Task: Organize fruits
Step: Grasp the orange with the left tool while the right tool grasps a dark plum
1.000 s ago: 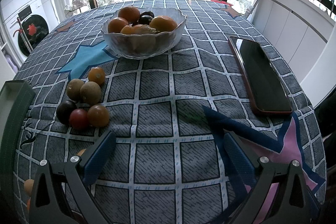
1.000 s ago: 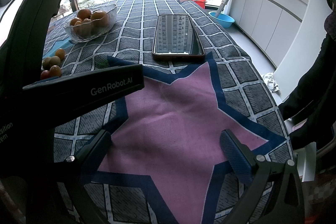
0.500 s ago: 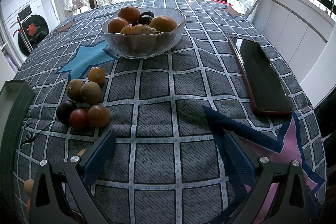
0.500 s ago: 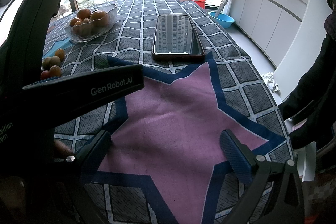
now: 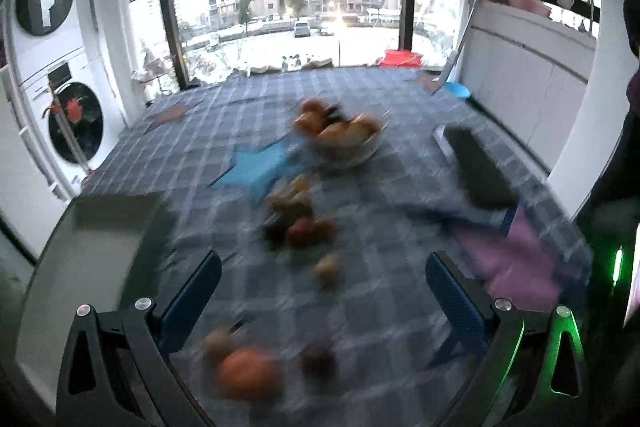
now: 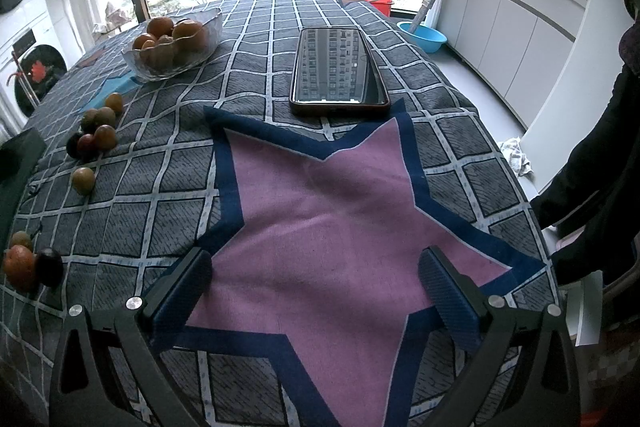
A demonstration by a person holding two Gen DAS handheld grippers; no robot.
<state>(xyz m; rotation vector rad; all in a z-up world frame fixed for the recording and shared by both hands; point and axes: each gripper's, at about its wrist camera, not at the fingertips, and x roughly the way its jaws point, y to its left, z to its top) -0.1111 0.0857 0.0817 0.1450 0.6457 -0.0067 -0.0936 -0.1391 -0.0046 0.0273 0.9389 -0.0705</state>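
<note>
Both grippers are spread wide and empty: the left gripper (image 5: 322, 291), its view smeared with blur, looks down on loose fruit, so the sound move is to steady it, centre its fingers on the lone small fruit (image 5: 328, 268) at 12 o'clock just ahead, and close gently so it cannot roll. The glass bowl (image 6: 176, 45) sits at 10 o'clock from the right gripper (image 6: 314, 285), which hovers over the pink star. The tabletop wears a grey checked cloth (image 6: 256, 39) carrying a phone (image 6: 338, 67); washing machines (image 5: 60, 75) stand at 9 o'clock, windows beyond.
</note>
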